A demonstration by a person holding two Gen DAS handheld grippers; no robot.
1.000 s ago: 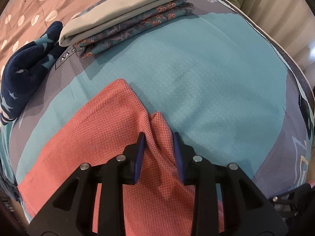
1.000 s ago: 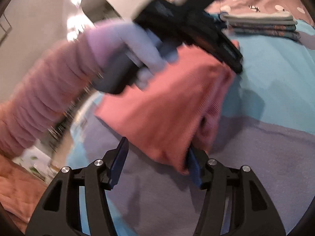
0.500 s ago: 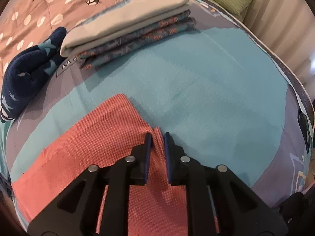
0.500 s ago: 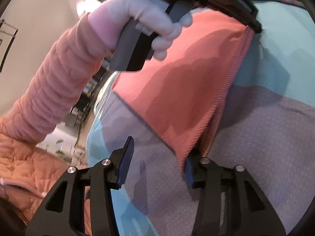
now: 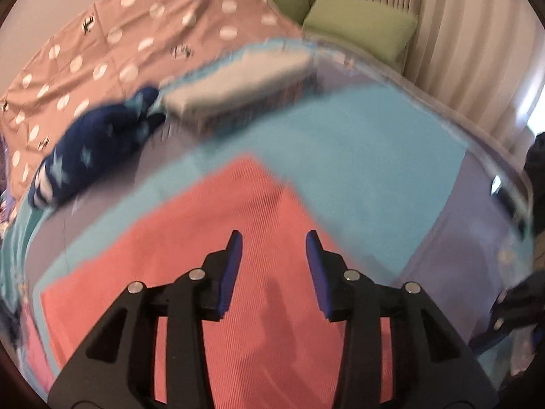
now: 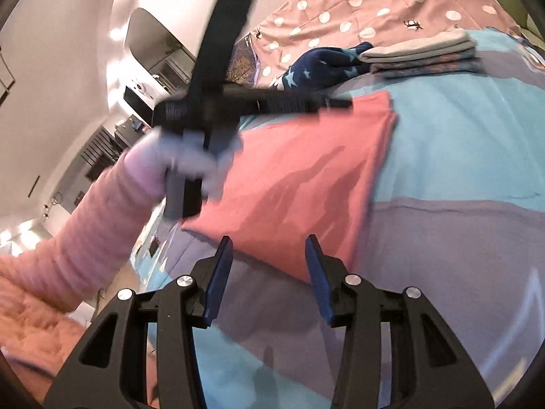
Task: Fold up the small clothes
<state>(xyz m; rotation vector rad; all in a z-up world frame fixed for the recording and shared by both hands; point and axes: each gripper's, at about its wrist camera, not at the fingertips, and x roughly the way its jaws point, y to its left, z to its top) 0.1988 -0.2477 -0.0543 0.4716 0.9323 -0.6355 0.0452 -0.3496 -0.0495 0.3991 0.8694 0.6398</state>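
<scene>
A coral-red cloth (image 5: 211,238) lies folded flat on the teal and grey bed cover (image 5: 374,156). My left gripper (image 5: 274,248) hovers above it with its jaws opening and nothing between the pads; this view is blurred by motion. In the right wrist view the same cloth (image 6: 299,177) spreads out ahead. My right gripper (image 6: 269,248) stands open just over its near edge, apart from the fabric. A gloved hand (image 6: 190,167) in a pink sleeve holds the left gripper (image 6: 340,103) over the cloth's far side.
A stack of folded clothes (image 6: 419,51) sits at the far end of the bed, with a navy star-patterned garment (image 6: 323,64) beside it. A pink polka-dot blanket (image 5: 119,34) and green pillows (image 5: 361,27) lie beyond. Curtains hang at the right.
My left gripper let go of the pinched fold, opened and lifted away. The cloth dropped flat. My right gripper drew back from the cloth's corner and rose a little.
</scene>
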